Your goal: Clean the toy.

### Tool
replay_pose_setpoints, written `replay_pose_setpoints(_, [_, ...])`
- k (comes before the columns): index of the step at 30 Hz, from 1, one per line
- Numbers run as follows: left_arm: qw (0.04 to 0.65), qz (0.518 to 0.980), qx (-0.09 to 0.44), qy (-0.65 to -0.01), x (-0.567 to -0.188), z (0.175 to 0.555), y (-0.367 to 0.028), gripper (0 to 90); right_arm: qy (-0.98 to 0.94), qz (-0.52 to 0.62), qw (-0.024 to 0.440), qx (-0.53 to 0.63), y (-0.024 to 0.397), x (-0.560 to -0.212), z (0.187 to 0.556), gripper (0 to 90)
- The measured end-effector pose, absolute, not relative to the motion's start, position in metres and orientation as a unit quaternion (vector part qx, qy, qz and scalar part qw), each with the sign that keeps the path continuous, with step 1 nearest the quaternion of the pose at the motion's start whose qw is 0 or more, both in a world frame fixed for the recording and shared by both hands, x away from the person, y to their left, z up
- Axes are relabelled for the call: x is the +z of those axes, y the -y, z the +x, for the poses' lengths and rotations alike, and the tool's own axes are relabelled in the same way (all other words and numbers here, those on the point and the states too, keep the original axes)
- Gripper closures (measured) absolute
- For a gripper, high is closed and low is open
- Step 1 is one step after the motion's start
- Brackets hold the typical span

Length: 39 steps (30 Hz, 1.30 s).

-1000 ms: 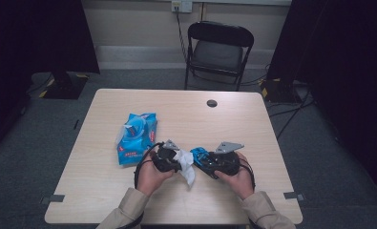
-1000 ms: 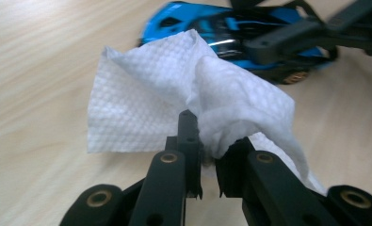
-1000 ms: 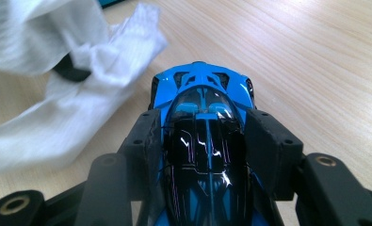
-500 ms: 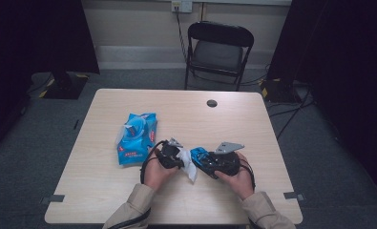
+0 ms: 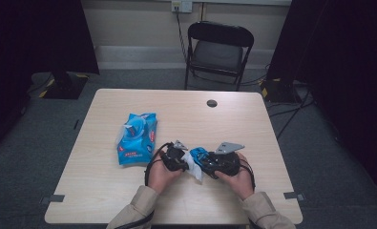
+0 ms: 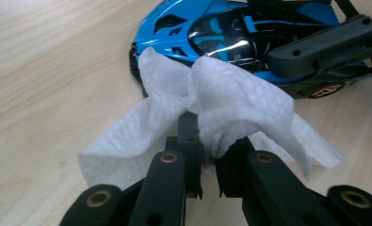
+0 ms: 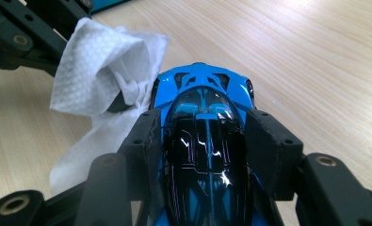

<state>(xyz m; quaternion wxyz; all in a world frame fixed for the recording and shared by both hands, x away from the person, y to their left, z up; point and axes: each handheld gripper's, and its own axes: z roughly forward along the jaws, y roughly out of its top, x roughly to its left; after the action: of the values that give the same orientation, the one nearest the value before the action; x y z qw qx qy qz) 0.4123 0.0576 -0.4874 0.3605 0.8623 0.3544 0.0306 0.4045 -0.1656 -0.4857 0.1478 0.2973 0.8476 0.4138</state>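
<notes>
A blue and black toy car [image 7: 205,117] lies between the jaws of my right gripper [image 7: 205,136], which is shut on its sides near the table's front. The car [image 6: 221,37] also appears ahead of my left gripper [image 6: 207,141], which is shut on a crumpled white wipe [image 6: 230,103]. The wipe [image 7: 103,66] touches the car's front corner. From above, the left gripper [image 5: 176,157] and right gripper [image 5: 214,162] meet over the wipe [image 5: 194,167] and the car [image 5: 199,154].
A blue pack of wipes [image 5: 136,137] lies on the wooden table [image 5: 105,191] left of the hands. A small dark disc [image 5: 212,103] sits near the far edge. A black folding chair [image 5: 218,52] stands beyond the table.
My left hand has shifted a little to the right with the wipe, closer against the car. The right hand and the car have stayed put.
</notes>
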Motion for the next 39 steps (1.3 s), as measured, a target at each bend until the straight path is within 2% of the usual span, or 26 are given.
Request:
replay_pose_setpoints(15, [0.362, 0.878, 0.018, -0.315, -0.487, 0.396, -0.030, 82.1, -0.847, 0.296, 0.147, 0.416, 0.166, -0.486, 0.405, 47.8])
replay_pose_setpoints(39, [0.365, 0.884, 0.014, -0.292, -0.487, 0.380, -0.009, 82.2, -0.848, 0.296, 0.147, 0.415, 0.166, -0.486, 0.405, 47.8])
